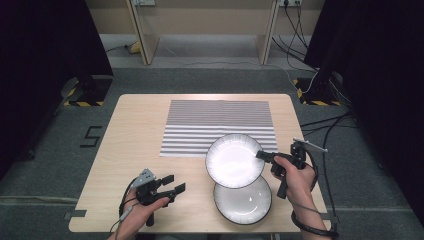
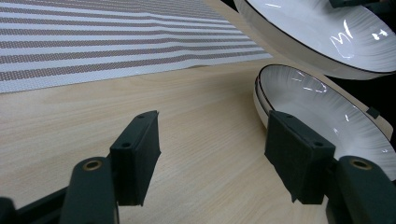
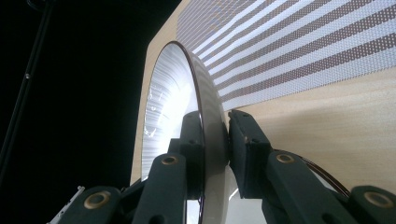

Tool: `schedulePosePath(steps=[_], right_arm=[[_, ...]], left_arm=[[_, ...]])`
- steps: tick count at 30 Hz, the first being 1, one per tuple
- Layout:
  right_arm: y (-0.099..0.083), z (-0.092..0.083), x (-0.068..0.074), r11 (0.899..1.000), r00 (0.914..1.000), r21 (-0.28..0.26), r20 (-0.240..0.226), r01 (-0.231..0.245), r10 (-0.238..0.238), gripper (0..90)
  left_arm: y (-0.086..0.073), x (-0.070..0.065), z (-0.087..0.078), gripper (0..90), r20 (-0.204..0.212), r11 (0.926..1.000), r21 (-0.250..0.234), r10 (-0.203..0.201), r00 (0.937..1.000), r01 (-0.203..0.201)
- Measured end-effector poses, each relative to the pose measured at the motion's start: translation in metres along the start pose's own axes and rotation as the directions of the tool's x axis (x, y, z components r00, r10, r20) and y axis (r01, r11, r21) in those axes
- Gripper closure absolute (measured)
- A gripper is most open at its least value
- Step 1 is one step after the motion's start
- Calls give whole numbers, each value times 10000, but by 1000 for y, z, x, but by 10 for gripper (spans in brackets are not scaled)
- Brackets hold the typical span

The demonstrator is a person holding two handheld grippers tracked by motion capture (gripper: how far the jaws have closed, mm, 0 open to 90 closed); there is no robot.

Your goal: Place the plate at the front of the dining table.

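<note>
Here, a white plate (image 1: 233,160) is clamped at its rim by the right hand-held gripper (image 1: 263,156), one jaw on the ribbed inner face and the other on the underside, as is seen in the right gripper view (image 3: 177,93). The held plate is carried off the counter (image 1: 135,135), tilted, with its far edge over the near right corner of the striped placemat (image 1: 220,127). Taking that placemat as the landmark, the plate lies just toward the person and slightly to the right of it, so a short carry away from the person and to the left is judged to be what the coming move calls for. No long axis is offered by a round plate; the tilt is what must be levelled before release.

Further toward the person from the placemat, directly below the held plate, plates rest stacked on the counter (image 1: 243,200); in the left gripper view two rims seem to be stacked there (image 2: 322,112), so three plates are counted, with some doubt. One placemat is counted.

The left hand-held gripper (image 1: 172,184) rests near the counter well to the left of the stack, its jaws apart and empty. The right hand (image 1: 295,177) is clearly the nearer to the placemat.
</note>
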State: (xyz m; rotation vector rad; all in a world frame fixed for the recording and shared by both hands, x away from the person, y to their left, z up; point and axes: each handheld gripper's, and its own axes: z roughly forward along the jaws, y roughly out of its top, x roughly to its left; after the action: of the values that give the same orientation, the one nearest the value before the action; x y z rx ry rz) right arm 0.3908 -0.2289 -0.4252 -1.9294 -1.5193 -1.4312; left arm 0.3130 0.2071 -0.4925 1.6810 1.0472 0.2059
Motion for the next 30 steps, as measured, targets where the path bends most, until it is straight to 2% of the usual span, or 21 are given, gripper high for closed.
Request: schedulePosePath(steps=[30], right_arm=[[19, 11, 16, 9999, 9999, -167, -103, 41, -43, 759]], left_arm=[[1, 3, -2, 345, -43, 9999, -57, -105, 9999, 105]])
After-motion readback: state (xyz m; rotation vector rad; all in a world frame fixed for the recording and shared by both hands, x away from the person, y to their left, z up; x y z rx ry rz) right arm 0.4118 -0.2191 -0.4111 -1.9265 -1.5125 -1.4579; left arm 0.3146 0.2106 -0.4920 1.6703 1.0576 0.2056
